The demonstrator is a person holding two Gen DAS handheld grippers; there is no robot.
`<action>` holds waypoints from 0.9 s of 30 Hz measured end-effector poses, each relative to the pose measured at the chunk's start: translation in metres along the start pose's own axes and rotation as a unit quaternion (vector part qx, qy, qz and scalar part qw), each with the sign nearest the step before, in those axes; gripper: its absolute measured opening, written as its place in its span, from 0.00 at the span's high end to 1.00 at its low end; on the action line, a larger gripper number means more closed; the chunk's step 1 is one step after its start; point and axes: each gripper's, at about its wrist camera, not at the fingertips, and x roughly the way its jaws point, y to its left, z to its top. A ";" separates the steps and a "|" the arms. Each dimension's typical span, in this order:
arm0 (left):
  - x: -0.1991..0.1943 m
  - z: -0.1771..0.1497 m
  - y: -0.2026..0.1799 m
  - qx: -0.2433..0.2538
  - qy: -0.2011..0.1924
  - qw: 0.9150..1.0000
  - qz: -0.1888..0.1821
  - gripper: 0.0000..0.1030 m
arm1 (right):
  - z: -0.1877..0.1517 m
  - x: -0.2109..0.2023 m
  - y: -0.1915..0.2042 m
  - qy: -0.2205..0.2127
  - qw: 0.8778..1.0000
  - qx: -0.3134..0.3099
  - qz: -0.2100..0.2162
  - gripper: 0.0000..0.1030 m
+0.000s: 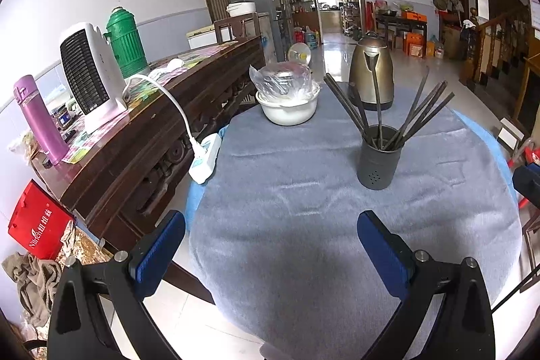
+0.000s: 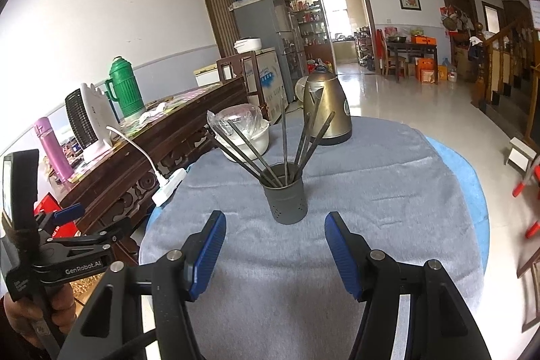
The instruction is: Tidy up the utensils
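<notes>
A dark grey perforated utensil holder (image 1: 378, 157) stands upright on the grey cloth of the round table (image 1: 287, 191); it also shows in the right wrist view (image 2: 286, 194). Several dark chopsticks (image 1: 418, 110) stand fanned out in it, also seen in the right wrist view (image 2: 287, 137). My left gripper (image 1: 270, 221) is open and empty, near the table's front edge, well short of the holder. My right gripper (image 2: 275, 221) is open and empty, just in front of the holder. The left gripper's body (image 2: 67, 225) shows at the left of the right wrist view.
A white bowl with a plastic bag (image 1: 288, 97) and a bronze kettle (image 1: 371, 70) stand at the table's far side. A white power strip (image 1: 204, 157) lies at the table's left edge. A dark wooden sideboard (image 1: 152, 130) with heater, green flask and purple bottle runs along the left.
</notes>
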 end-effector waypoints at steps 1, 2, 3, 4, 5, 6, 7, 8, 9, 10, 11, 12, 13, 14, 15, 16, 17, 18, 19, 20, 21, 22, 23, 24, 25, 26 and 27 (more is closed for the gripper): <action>0.000 0.000 0.001 0.000 0.000 1.000 0.001 0.01 | 0.000 0.000 0.001 0.001 1.000 -0.001 0.000 0.37; 0.001 0.000 0.001 -0.001 0.000 1.000 0.002 0.01 | 0.000 0.001 0.001 0.002 1.000 -0.002 -0.001 0.37; 0.001 -0.001 0.001 -0.001 0.000 1.000 0.003 0.01 | -0.001 0.002 0.001 0.004 1.000 -0.002 -0.001 0.37; 0.003 -0.001 0.002 -0.001 0.002 1.000 0.005 0.01 | -0.001 0.003 0.001 0.006 1.000 -0.001 -0.001 0.37; 0.004 -0.001 0.002 0.000 0.004 1.000 0.006 0.01 | -0.002 0.003 0.000 0.008 1.000 -0.001 -0.001 0.37; 0.005 -0.002 0.002 -0.001 0.006 1.000 0.007 0.01 | -0.002 0.004 0.000 0.009 1.000 0.000 0.000 0.37; 0.006 -0.002 0.003 -0.002 0.006 1.000 0.007 0.01 | -0.002 0.004 -0.001 0.010 1.000 0.001 0.000 0.37; 0.006 -0.002 0.003 -0.003 0.007 1.000 0.007 0.01 | -0.003 0.005 -0.001 0.010 1.000 0.001 0.000 0.37; 0.007 -0.002 0.003 -0.004 0.008 1.000 0.006 0.01 | -0.002 0.005 -0.001 0.011 1.000 0.001 -0.001 0.37; 0.007 -0.002 0.003 -0.004 0.008 1.000 0.006 0.01 | -0.002 0.006 -0.001 0.011 1.000 0.000 -0.002 0.37; 0.008 -0.002 0.003 -0.003 0.008 1.000 0.006 0.01 | -0.001 0.005 0.000 0.010 1.000 0.000 -0.003 0.37; 0.008 -0.002 0.003 -0.003 0.008 1.000 0.006 0.01 | 0.000 0.005 0.000 0.009 1.000 -0.001 -0.003 0.37; 0.008 -0.002 0.002 -0.002 0.008 1.000 0.006 0.01 | 0.001 0.005 0.001 0.008 1.000 -0.001 -0.003 0.37; 0.008 -0.001 0.002 -0.002 0.008 1.000 0.006 0.01 | 0.001 0.005 0.002 0.007 1.000 -0.002 -0.004 0.37; 0.008 -0.001 0.001 -0.002 0.008 1.000 0.005 0.01 | 0.001 0.005 0.002 0.007 1.000 -0.004 -0.005 0.37; 0.007 -0.001 0.001 -0.002 0.007 1.000 0.004 0.01 | 0.001 0.005 0.003 0.007 1.000 -0.006 -0.007 0.37; 0.007 -0.001 0.000 -0.001 0.006 1.000 0.004 0.01 | 0.001 0.005 0.003 0.009 1.000 -0.007 -0.009 0.37; 0.007 0.000 0.000 0.000 0.005 1.000 0.004 0.01 | 0.000 0.006 0.002 0.011 1.000 -0.005 -0.009 0.37; 0.006 0.000 0.000 0.000 0.004 1.000 0.003 0.01 | -0.001 0.007 0.001 0.012 1.000 -0.003 -0.008 0.37; 0.006 0.000 -0.001 0.001 0.003 1.000 0.004 0.01 | -0.001 0.008 0.001 0.015 1.000 -0.001 -0.008 0.37; 0.006 0.000 -0.001 0.001 0.003 1.000 0.004 0.01 | -0.002 0.009 0.000 0.018 1.000 0.001 -0.009 0.37; 0.006 0.000 -0.001 0.001 0.003 1.000 0.004 0.01 | -0.002 0.011 0.000 0.022 1.000 0.003 -0.010 0.37; 0.006 0.000 -0.001 0.001 0.004 1.000 0.003 0.01 | -0.003 0.013 -0.001 0.025 1.000 0.005 -0.010 0.37; 0.006 0.000 -0.001 0.002 0.004 1.000 0.003 0.01 | -0.003 0.013 -0.001 0.027 1.000 0.007 -0.010 0.37; 0.006 0.000 -0.002 0.002 0.004 1.000 0.005 0.01 | -0.003 0.014 -0.002 0.028 1.000 0.009 -0.009 0.37; 0.006 0.001 -0.002 0.003 0.004 1.000 0.005 0.01 | -0.003 0.014 -0.002 0.028 1.000 0.009 -0.009 0.37; 0.006 0.001 -0.003 0.003 0.004 1.000 0.005 0.01 | -0.003 0.014 -0.002 0.028 1.000 0.009 -0.009 0.37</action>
